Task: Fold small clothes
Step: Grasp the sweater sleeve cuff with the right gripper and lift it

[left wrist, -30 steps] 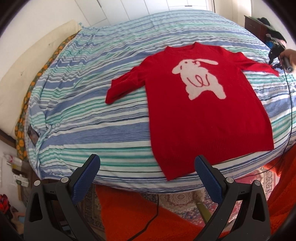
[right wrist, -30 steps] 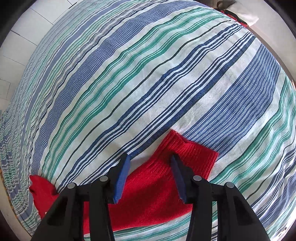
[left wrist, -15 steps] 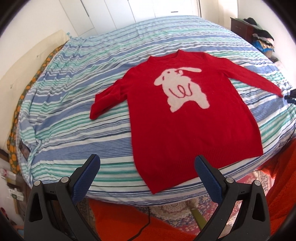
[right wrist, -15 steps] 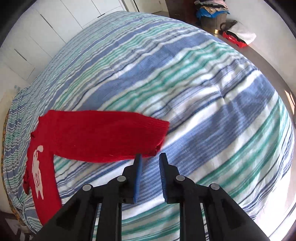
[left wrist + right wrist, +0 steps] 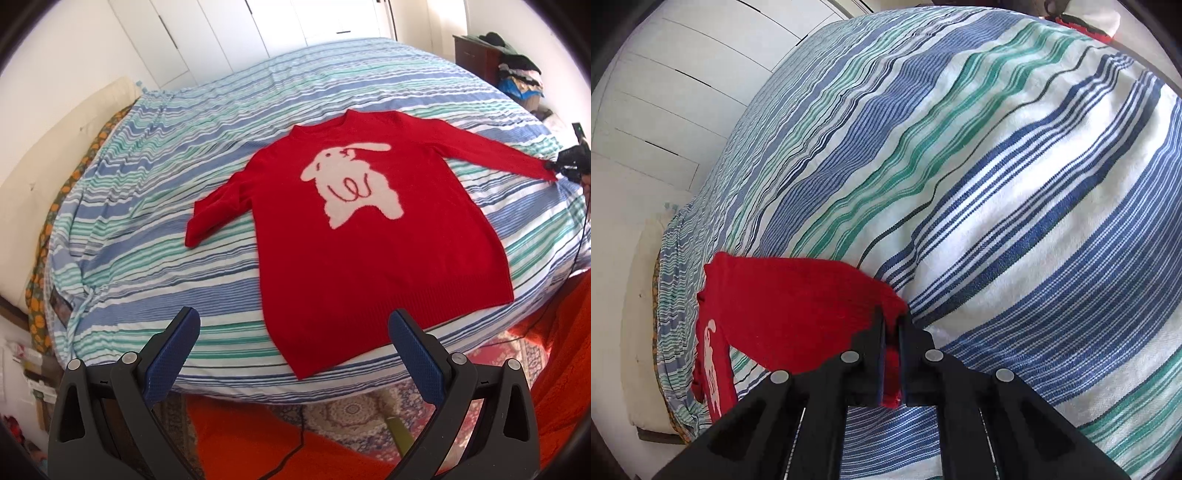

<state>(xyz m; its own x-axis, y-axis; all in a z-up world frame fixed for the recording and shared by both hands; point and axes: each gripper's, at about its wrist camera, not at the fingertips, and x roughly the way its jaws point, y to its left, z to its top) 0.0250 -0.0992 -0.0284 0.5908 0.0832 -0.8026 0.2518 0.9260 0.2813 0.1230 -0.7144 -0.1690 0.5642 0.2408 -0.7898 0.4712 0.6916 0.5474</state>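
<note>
- Red sweater (image 5: 354,236) with a white rabbit lies flat, front up, on the striped bedspread (image 5: 147,206).
- Right gripper (image 5: 892,321) pinches the cuff of one outstretched sleeve.
- Left gripper (image 5: 293,332) hangs wide apart, off the bed's near edge, touching nothing.

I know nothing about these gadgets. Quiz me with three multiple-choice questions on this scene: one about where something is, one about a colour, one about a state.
1. Where does the red sweater lie?
A. flat on the striped bedspread
B. on the floor rug
C. hanging on a door

2. What colour is the rabbit picture on its front?
A. black
B. white
C. yellow

3. What is the right gripper doing?
A. open above the bed
B. shut on a pillow
C. shut on the cuff of the sleeve

Answers:
1. A, the sweater is spread across the stripes.
2. B, the rabbit is white on red.
3. C, red knit sits pinched between its closed fingers, while the left gripper is open.
</note>
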